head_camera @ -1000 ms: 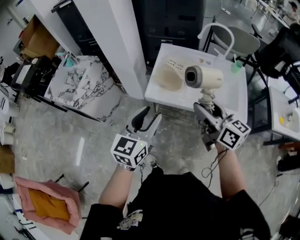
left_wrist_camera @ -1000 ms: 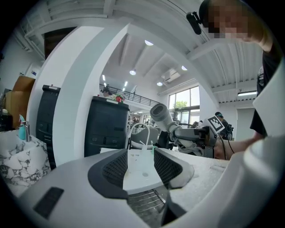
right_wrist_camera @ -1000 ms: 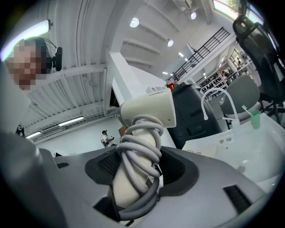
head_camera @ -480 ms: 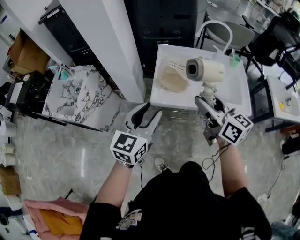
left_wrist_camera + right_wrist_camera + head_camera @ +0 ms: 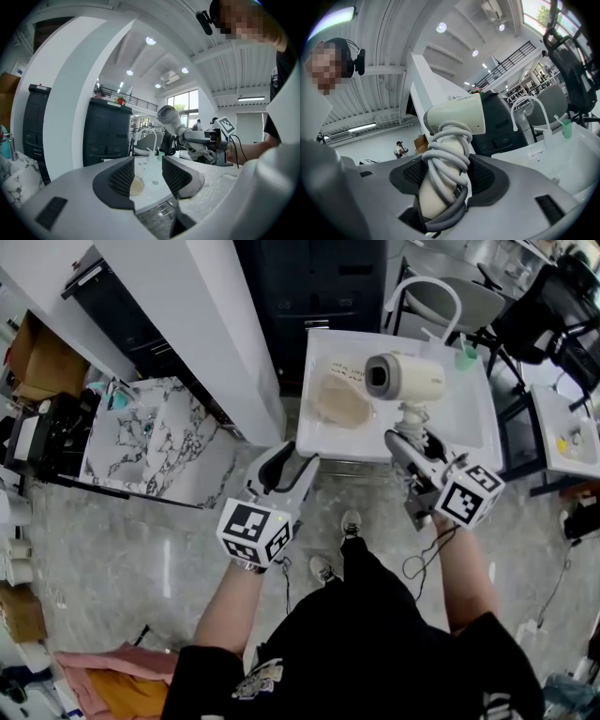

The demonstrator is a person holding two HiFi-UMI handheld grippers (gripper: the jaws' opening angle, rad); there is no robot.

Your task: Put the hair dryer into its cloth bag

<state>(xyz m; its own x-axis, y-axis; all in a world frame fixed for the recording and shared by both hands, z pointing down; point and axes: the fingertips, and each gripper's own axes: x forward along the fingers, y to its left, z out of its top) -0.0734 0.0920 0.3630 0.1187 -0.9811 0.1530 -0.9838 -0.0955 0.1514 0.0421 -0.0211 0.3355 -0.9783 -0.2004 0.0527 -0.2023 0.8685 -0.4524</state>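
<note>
A cream hair dryer [image 5: 405, 378] is held upright over the near edge of the white table [image 5: 471, 418], its grey cord wound round the handle [image 5: 445, 159]. My right gripper [image 5: 413, 439] is shut on that wrapped handle, with the pads pressing both sides [image 5: 443, 180]. The beige cloth bag [image 5: 339, 401] lies flat on the table, left of the dryer. My left gripper [image 5: 292, 463] hovers just short of the table's front-left corner, open with nothing in it. In the left gripper view the bag [image 5: 136, 186] shows between its jaws [image 5: 145, 176], and the dryer [image 5: 168, 117] is at upper right.
A white column [image 5: 197, 334] and a dark cabinet [image 5: 323, 282] stand left of and behind the table. A marble-topped stand [image 5: 150, 432] is at the left. A white chair [image 5: 441, 306] and a green cup [image 5: 466, 357] are at the table's far side. A pink bag [image 5: 103, 681] lies on the floor.
The person has stepped closer to the table, carrying both grippers forward. The hair dryer stays clamped in the right gripper; the left stays open.
</note>
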